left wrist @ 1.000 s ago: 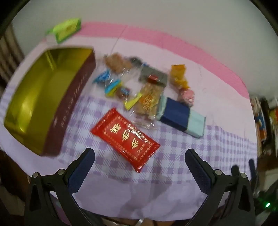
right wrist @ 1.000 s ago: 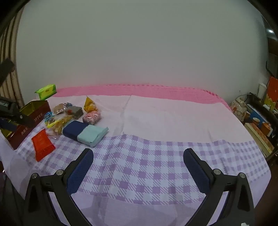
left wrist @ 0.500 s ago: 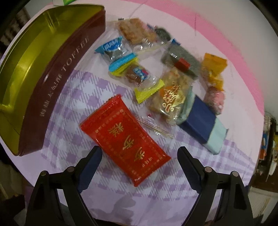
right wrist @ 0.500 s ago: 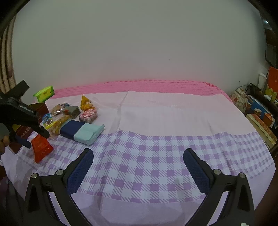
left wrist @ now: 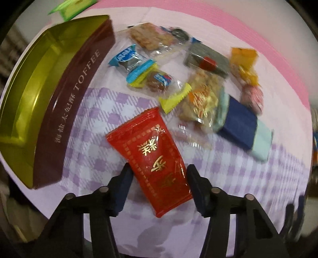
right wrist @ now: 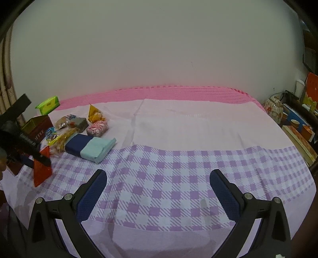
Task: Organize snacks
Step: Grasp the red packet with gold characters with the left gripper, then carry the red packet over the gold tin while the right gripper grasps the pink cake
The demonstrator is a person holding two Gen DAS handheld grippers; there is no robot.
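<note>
Pink and purple-checked cloth (right wrist: 178, 168) covers the table, and a plain pale wall (right wrist: 159, 49) stands behind it.

At the left end of the table sits an open toffee tin (left wrist: 65, 111). It is gold inside and dark brown outside, and nothing shows inside it. A green packet (left wrist: 73, 8) lies behind the tin.

Just beside the tin lies a bunch of snacks. A blue wrapped candy (left wrist: 127, 57) and a candy with yellow ends (left wrist: 159, 83) are close to the tin. Behind them is a clear bag of brown crackers (left wrist: 147, 35). A grey bar with a red spot (left wrist: 206, 57), an orange packet (left wrist: 244, 63) and a small pink snack (left wrist: 253, 95) lie further to the right. A clear bag with gold writing (left wrist: 200, 99) rests partly on a dark blue and pale blue pack (left wrist: 246, 129).

The red packet (left wrist: 153, 152) with gold writing lies on the checked part, near the tin. The left tool (left wrist: 158, 170) points down at it. Its two blue fingers (left wrist: 124, 182) have just been closing. They now stand close, one on each side of the near half of the red packet, right at its edges. Whether they press on it yet I cannot tell.

The right tool (right wrist: 158, 187) hangs over the bare checked cloth, well apart from the snacks. Its fingers are spread wide with nothing between them.

On the far right, past the table, are a flowery pot (right wrist: 275, 108) and some boxes (right wrist: 298, 135).
</note>
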